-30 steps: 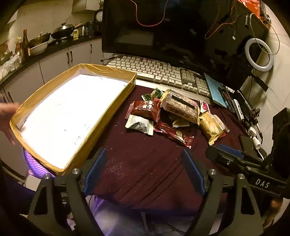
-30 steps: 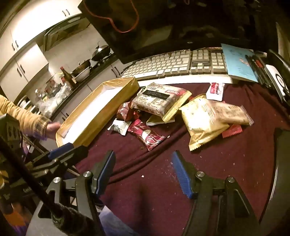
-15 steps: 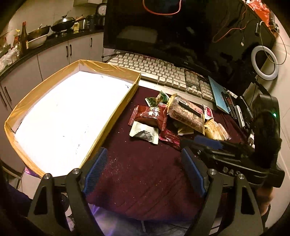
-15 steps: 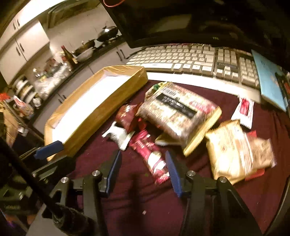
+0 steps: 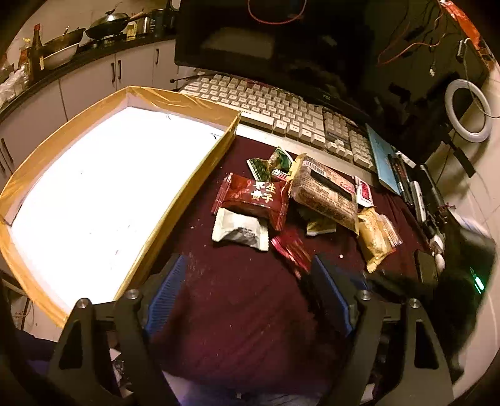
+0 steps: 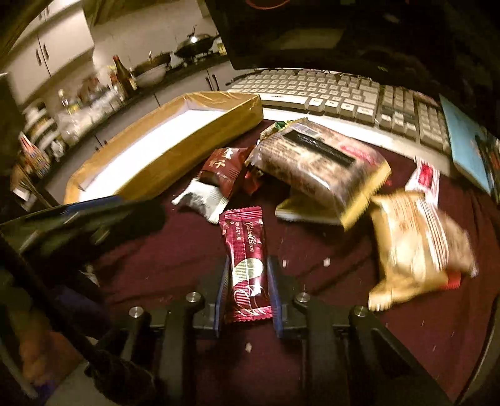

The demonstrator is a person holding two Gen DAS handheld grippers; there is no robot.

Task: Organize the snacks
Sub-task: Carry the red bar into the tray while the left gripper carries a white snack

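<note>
Snack packets lie heaped on a maroon cloth [image 5: 237, 312]: a dark red one with gold characters [image 5: 253, 196], a white one [image 5: 240, 229], a large brown one [image 6: 315, 162] and a yellow one [image 6: 418, 237]. A slim red wafer packet [image 6: 245, 237] lies nearest. My right gripper [image 6: 248, 281] is closing on it, and the blue pads [image 6: 222, 290] touch its two long sides. My left gripper [image 5: 248, 293] hangs open above bare cloth in front of the heap, holding nothing. The gold-rimmed box [image 5: 187, 187] with a white floor stands to the left.
A keyboard [image 5: 281, 106] and a dark monitor [image 5: 281, 47] stand behind the snacks. A blue notebook [image 5: 381, 156], pens and a ring light [image 5: 468, 109] crowd the right side. A kitchen counter with woks [image 5: 106, 28] runs along the far left.
My right gripper moved in over the red wafer packet and its jaws narrowed from wide apart onto it. My left gripper came closer to the heap. The hand beside the box left the view.
</note>
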